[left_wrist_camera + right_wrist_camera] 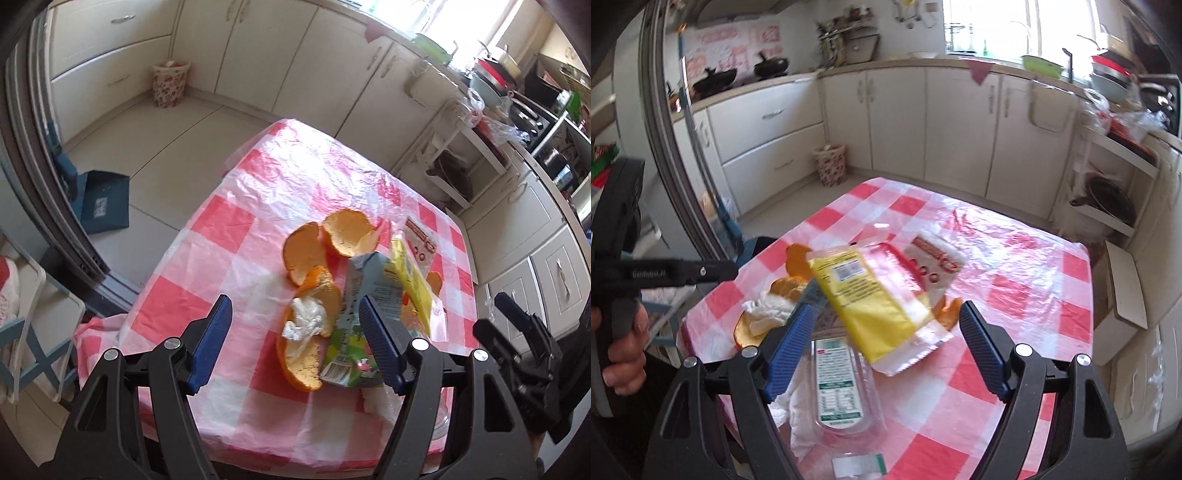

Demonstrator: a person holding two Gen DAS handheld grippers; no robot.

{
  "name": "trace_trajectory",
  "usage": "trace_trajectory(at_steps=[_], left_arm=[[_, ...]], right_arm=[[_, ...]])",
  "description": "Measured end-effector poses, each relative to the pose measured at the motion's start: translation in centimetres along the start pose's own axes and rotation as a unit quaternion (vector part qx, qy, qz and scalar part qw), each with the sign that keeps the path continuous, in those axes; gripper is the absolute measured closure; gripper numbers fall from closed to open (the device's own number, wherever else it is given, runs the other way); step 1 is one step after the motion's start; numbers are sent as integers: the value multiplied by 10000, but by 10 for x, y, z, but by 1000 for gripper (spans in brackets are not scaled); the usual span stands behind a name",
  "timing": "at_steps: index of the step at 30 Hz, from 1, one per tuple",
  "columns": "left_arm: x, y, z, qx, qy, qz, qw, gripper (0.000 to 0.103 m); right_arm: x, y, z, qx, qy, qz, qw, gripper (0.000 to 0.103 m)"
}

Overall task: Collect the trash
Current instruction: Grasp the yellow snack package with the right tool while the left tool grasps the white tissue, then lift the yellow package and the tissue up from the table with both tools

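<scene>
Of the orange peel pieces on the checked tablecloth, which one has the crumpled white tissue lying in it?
The orange peel nearest the open left gripper, lying between its fingers in that view. The crumpled tissue sits in it; the peels farther back are empty.

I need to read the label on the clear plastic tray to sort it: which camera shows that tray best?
The right wrist view: the clear plastic tray lies on the checked tablecloth between the open right gripper fingers, its label facing the camera. In the left wrist view it cannot be made out.
</scene>
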State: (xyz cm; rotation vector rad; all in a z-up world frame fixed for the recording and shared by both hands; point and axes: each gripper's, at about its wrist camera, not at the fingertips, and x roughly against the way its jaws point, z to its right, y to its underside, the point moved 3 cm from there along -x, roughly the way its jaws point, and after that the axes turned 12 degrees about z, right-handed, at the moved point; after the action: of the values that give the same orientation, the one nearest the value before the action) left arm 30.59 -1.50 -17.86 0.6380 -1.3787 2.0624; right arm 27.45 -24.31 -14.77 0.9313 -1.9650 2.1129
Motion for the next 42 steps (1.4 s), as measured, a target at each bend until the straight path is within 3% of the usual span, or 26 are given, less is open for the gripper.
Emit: trace_trajectory(at_steps=[4, 12, 18, 20, 22, 24, 25, 27, 31, 35, 38, 42], left_arm=[[-2, 0, -10, -50, -209, -31, 9998, 35], [4, -1, -1, -746, -518, 175, 9957, 35], [2, 2, 3, -1195, -587, 107, 9910, 35], [-1, 6, 5, -1402, -573, 5, 9885, 35], [-4, 10, 8, -1609, -572, -84, 9853, 35], [-7, 14, 12, -1804, -556, -147, 9819, 35], [-7, 16, 13, -1877, -526, -168, 9807, 35], [-9, 18, 18, -2037, -433, -184, 9779, 35], [-15, 22, 35, -2624, -280, -156, 9644, 36], [-25, 34, 59, -3847, -106, -90, 9229, 40], [-38, 43, 63, -4240, 191, -405, 9046, 53], [-58, 47, 55, -4405, 38, -733, 8947, 76]], right_arm=[[-12, 4, -8, 137, -22, -162, 9998, 25], [-42, 9, -10, 208, 228, -530, 9981, 25], [-67, 20, -11, 264, 388, -933, 9945, 26], [-69, 21, -9, 181, 330, -950, 9948, 38], [-70, 20, -5, 58, 338, -964, 9948, 60], [-70, 19, 4, -208, 253, -952, 9949, 75], [-68, 17, 8, -375, 187, -922, 9949, 81], [-64, 14, 17, -658, 118, -822, 9944, 83], [-55, 8, 37, -1233, -40, -658, 9902, 85], [-49, 6, 49, -1447, -99, -624, 9875, 85], [-46, 8, 54, -1474, -83, -650, 9869, 85], [-45, 12, 63, -1576, -80, -692, 9850, 85]])
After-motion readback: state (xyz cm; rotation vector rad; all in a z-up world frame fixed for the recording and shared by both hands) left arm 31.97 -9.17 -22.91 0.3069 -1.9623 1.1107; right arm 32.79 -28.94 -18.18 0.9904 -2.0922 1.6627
